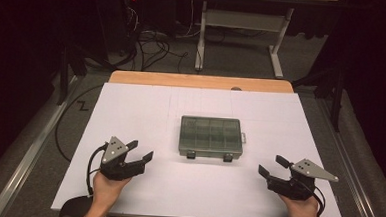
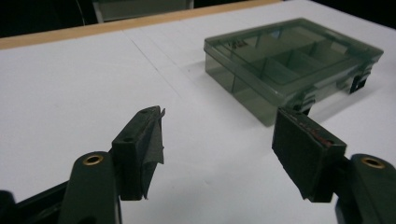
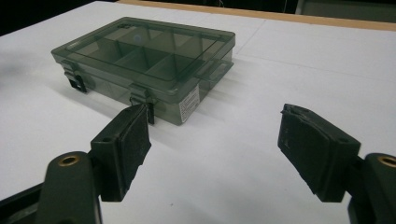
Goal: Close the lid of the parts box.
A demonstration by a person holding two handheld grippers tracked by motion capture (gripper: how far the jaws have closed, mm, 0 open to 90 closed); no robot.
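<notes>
The box [image 1: 211, 137] sits shut mid-table, its two latches [image 1: 190, 155] facing you; your left gripper [image 1: 139, 153] and right gripper [image 1: 269, 165] flank it, well apart from it, both wide open and empty; bring each in level toward a latch, keeping the box from sliding.

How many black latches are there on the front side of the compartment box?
2. On the compartment box, one latch sits at the front left and the other latch at the front right, both facing the person.
</notes>
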